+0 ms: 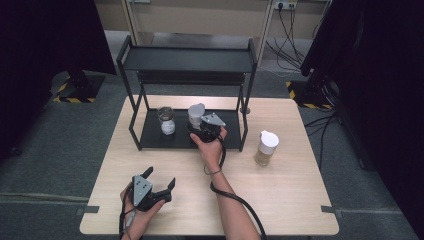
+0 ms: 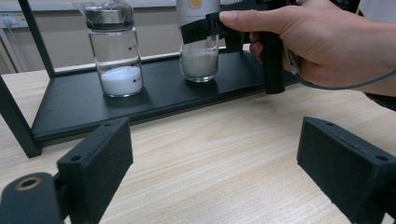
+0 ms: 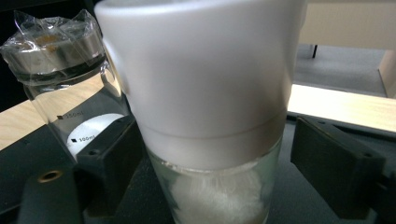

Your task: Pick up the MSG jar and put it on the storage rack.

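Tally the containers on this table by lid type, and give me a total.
White-capped jars: 2, one on the rack's lower shelf between the right gripper fingers, one on the table right of the rack
Plastic-wrapped metal-lid jars: 1, on the shelf
Total: 3

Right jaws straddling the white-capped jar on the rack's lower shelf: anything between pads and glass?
Nothing visible. The right gripper has the white-capped jar directly between its jaws, with a gap on both sides. The plastic-wrapped jar stands apart, off to one side.
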{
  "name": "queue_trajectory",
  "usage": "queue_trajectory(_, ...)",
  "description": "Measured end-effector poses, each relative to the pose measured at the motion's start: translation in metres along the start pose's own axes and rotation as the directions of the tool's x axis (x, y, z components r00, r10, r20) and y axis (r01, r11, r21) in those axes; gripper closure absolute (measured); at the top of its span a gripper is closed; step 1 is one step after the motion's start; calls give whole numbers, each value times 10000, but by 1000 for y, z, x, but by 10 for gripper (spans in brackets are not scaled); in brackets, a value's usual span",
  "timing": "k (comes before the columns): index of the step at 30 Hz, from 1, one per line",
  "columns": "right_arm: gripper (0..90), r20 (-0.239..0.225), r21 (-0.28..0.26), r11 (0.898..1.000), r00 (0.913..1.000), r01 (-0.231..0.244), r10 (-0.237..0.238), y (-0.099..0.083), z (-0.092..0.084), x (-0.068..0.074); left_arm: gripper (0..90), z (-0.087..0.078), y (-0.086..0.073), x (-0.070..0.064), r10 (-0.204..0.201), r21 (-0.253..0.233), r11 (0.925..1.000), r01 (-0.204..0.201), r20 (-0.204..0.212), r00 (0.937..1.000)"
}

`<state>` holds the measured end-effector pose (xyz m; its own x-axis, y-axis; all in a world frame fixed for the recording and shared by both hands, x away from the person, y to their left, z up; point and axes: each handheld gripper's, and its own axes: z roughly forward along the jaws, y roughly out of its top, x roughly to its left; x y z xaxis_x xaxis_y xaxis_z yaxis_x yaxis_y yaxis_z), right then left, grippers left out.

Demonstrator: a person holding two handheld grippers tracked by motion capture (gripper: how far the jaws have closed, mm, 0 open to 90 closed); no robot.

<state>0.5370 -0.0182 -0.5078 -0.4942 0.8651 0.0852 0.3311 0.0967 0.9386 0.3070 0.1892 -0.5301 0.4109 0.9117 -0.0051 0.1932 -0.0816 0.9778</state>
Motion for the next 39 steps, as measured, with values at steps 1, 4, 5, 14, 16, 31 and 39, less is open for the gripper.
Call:
queue_trajectory(1, 149, -1, 14, 10000, 10000, -35, 35, 0, 0, 0, 101, 0, 0, 0, -4, -2, 10000, 4, -1, 10000)
queue_trajectory(4, 123, 68, 41, 9999, 9999, -157, 156, -2, -1, -1, 101, 0, 0, 0, 14, -4, 10000, -14, 1, 10000)
queue_trajectory(5, 118, 75, 48, 9998, 9998, -182, 181, -2, -2, -2, 101, 0, 0, 0, 12, -3, 10000, -12, -3, 10000)
queue_trajectory(14, 75, -26, 218, 9994, 9997, -251, 252, -1, -8, -2, 101, 0, 0, 0, 39, -1, 10000, -39, -17, 10000)
queue_trajectory(16, 68, -18, 260, 9993, 9997, -263, 263, -2, -9, -2, 101, 0, 0, 0, 32, -1, 10000, -32, -16, 10000)
queue_trajectory(31, 29, -112, 303, 9994, 9998, -149, 153, -4, -18, -1, 101, 0, 0, 0, 18, -1, 10000, -18, -19, 10000)
queue_trajectory(39, 20, -93, 366, 9993, 10000, -28, 32, -6, -26, -1, 101, 0, 0, 0, 27, 2, 10000, -27, -23, 10000)
